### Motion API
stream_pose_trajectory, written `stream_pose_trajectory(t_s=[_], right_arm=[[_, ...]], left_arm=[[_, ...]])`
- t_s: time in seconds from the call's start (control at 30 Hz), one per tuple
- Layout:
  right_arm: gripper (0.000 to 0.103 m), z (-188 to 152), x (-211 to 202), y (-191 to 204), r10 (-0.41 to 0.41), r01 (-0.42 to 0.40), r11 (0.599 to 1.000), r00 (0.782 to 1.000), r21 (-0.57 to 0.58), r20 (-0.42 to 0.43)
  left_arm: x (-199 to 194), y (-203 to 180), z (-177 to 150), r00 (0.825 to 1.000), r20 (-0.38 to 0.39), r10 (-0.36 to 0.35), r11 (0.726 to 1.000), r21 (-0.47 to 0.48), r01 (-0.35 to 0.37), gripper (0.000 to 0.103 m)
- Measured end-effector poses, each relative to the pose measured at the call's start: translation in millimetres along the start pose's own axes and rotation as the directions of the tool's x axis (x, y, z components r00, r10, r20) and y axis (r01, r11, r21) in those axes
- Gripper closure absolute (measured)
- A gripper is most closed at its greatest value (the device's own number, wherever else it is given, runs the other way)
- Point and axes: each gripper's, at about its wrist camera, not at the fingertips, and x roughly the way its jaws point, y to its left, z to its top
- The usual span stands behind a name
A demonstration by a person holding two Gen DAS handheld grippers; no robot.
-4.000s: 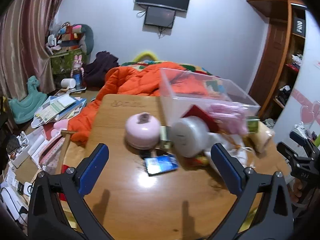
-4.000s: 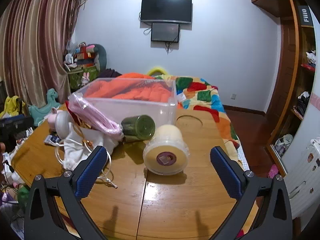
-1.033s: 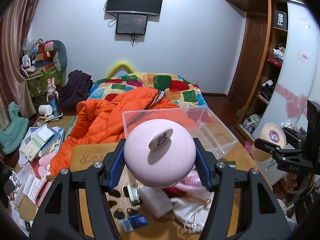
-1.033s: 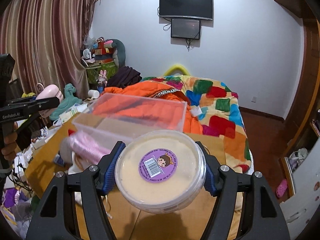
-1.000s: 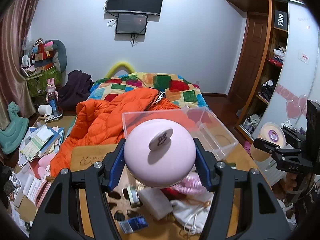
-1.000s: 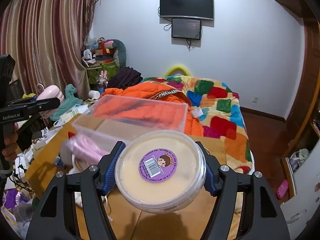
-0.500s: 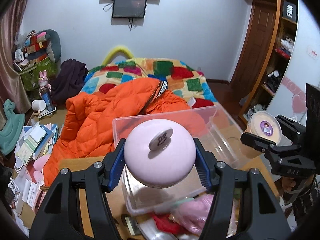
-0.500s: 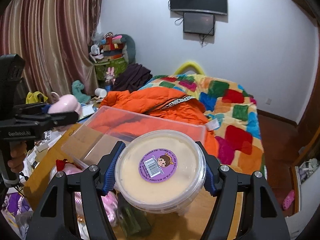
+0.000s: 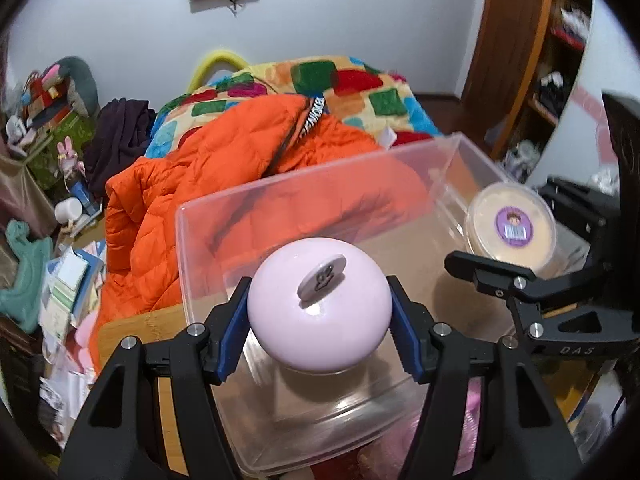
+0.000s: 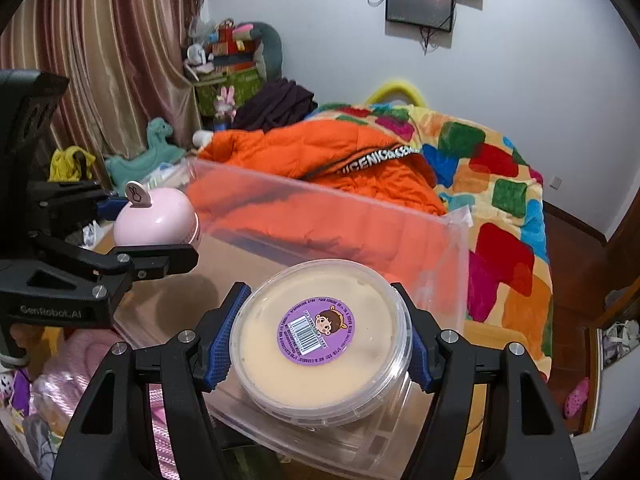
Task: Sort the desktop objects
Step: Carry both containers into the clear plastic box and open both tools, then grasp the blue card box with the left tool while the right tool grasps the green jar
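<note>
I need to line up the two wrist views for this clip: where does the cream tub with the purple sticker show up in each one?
Left wrist view: cream tub at the right edge, held in the right gripper over the clear bin.
Right wrist view: cream tub at lower centre, clamped between the blue pads.
Shared landmark: the orange jacket behind the bin.

Both tools share one build: the left gripper point(image 9: 319, 330) and right gripper point(image 10: 321, 340) have matte black angular frames with triangular cut-outs, silver screw heads at the joints and blue ribbed finger pads point(image 10: 224, 338); "GenRobot.AI" is embossed on one side
</note>
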Motion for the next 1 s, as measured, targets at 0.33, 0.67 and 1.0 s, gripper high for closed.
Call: stream_pose_trajectory(t_s=[0.33, 0.67, 1.0], right_arm=[[0.038, -1, 19, 5, 0.001, -0.003, 1.0, 0.998, -0.029, -0.064], [0.038, -2, 20, 7, 0.004, -0.007, 0.999, 0.997, -0.039, -0.08], [0.037, 1, -11, 2, -0.025, 0.025, 0.999, 0.999, -0.025, -0.022]], left_arm=[[17, -7, -6, 0.999, -0.052, 0.009, 0.998, 0.065, -0.006, 0.04], [16, -11, -9, 0.999, -0.043, 0.022, 0.997, 0.078, -0.019, 0.039], [-5, -9, -11, 1.0, -0.001, 0.021, 0.999, 0.044, -0.021, 0.028]])
